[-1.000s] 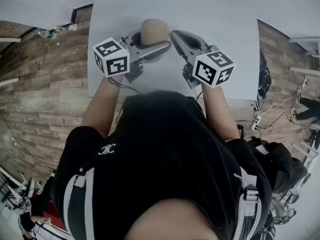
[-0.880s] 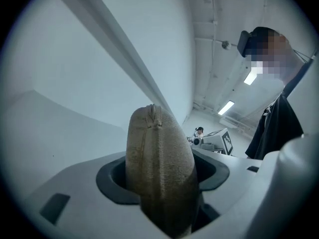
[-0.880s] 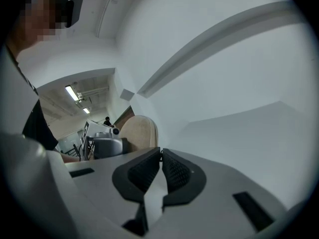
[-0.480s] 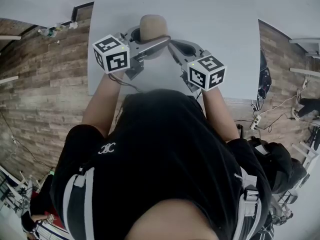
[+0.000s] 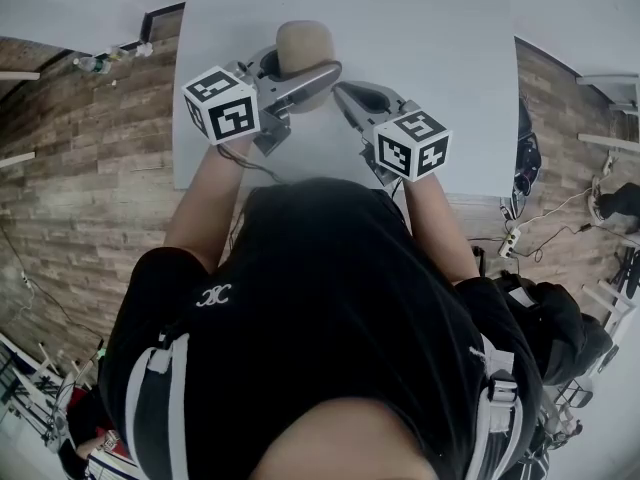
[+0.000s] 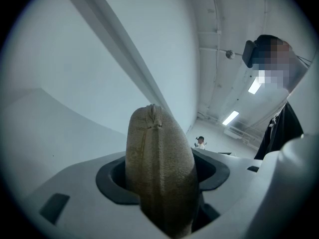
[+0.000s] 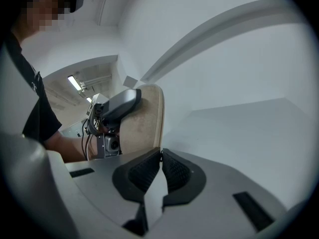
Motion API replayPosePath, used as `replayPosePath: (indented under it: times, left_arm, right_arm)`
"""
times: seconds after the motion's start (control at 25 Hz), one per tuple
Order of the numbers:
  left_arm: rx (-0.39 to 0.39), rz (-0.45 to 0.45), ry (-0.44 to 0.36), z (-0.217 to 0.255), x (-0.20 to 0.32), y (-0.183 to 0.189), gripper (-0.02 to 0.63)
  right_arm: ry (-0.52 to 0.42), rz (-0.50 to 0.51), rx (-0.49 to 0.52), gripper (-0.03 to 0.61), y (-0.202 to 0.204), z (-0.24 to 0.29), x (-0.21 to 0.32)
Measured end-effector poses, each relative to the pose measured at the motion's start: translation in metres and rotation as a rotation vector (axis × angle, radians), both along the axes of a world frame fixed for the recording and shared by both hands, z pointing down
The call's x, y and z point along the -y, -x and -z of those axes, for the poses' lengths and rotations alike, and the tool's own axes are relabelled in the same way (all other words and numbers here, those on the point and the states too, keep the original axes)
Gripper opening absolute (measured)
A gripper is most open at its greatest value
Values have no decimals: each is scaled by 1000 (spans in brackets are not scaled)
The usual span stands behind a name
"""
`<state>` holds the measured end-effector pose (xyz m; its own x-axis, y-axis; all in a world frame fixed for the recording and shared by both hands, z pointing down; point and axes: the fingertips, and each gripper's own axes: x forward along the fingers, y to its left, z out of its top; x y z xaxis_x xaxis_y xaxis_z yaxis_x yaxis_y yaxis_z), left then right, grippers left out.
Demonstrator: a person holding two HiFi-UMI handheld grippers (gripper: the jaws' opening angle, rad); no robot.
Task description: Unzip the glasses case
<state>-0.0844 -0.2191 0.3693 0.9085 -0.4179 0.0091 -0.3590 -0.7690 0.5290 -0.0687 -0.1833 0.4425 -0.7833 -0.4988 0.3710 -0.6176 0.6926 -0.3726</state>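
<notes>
Head view: left gripper [image 5: 292, 71] clamped round the tan glasses case [image 5: 305, 43], held above the white table [image 5: 430, 28]; right gripper [image 5: 342, 92] closed, tips just beside the case's near end. Left gripper view: jaws wide apart, left gripper [image 6: 162, 176] pressing both sides of the glasses case [image 6: 157, 148], which stands on end with its zipper seam [image 6: 153, 114] on top. Right gripper view: right gripper [image 7: 161, 156] has its pads together, tips right at the case's [image 7: 144, 118] edge; a pinched zipper tab can't be made out.
</notes>
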Motion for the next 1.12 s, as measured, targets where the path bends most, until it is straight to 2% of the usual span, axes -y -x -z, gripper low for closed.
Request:
replayPosePath:
  times: [0.2,0.28,0.36,0.48,0.56,0.64,0.76,0.88,1.12]
  left_arm:
    - [-153,73,85,5,17,14,289]
    - [-186,76,109,3,18,17,290]
    - [-171,50,102,1,14,14,290]
    - [-81,-17,32,-1,3,4,290]
    - [-20,-48,-10,-2,-5,-2,291]
    - [-18,-52,-33,0,-9,-6,295]
    - [-78,-42,-29,5,-6,-5,295]
    - [-156,-41,12,8,-3,-1,295]
    - [-323,24,101,24,8,19,305]
  right_arm:
    - [-6,-3,10,28,2,2,-2]
    - [-24,-10,-7,28,0,3,0]
    - [-58,-28,-58,28,-6,5,2]
    - [-118,-83,-130,28,-24,13,11]
    - [-139,-122,-135,28,-38,23,20]
    - [-152,-142,-123,28,-45,33,25]
    - [-171,-163,-114,28,-48,43,29]
    - [-174,-171,-78,28,-47,53,29]
    - [-240,-158,-52,26,-37,81,27]
